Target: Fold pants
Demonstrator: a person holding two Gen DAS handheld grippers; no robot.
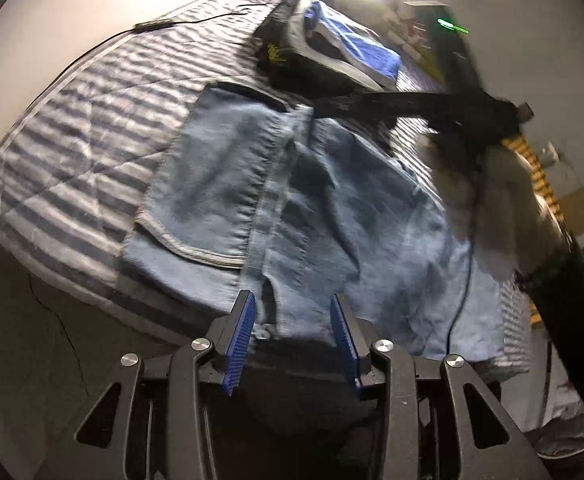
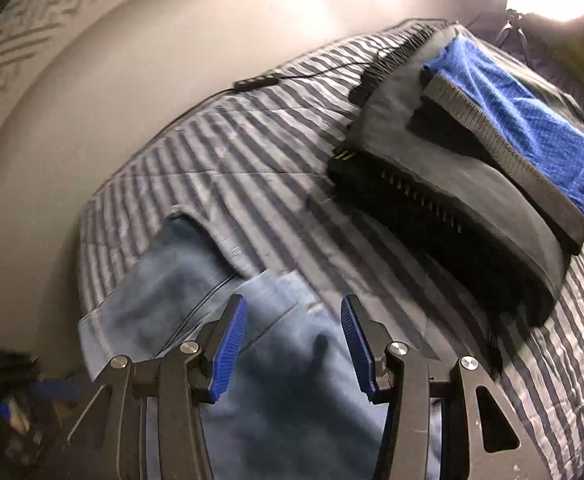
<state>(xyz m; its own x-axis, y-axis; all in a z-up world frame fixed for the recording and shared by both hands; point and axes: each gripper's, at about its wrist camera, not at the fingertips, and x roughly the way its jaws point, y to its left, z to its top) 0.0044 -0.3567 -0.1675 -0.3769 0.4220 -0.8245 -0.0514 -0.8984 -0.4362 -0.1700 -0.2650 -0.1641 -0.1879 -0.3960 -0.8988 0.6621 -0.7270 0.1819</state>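
Light-blue denim pants (image 1: 276,200) lie folded on the striped quilt (image 1: 92,128), with a pocket seam at their left. My left gripper (image 1: 292,320) hangs over their near edge, blue pads (image 1: 240,340) apart and pressing on nothing. At the far right of the pants a black, blurred right gripper (image 1: 411,106) reaches in, held by a person's arm. In the right wrist view the pants (image 2: 164,300) fill the lower middle. My right gripper (image 2: 293,340) stands open just above the denim, with only cloth seen beneath.
A stack of folded dark clothes with a blue piece on top (image 2: 471,168) sits at the back right of the quilt (image 2: 252,160). A black cable with a small controller (image 2: 258,80) runs along the far edge. A thin cable (image 1: 465,272) crosses the pants. Bright lamp glare at the top.
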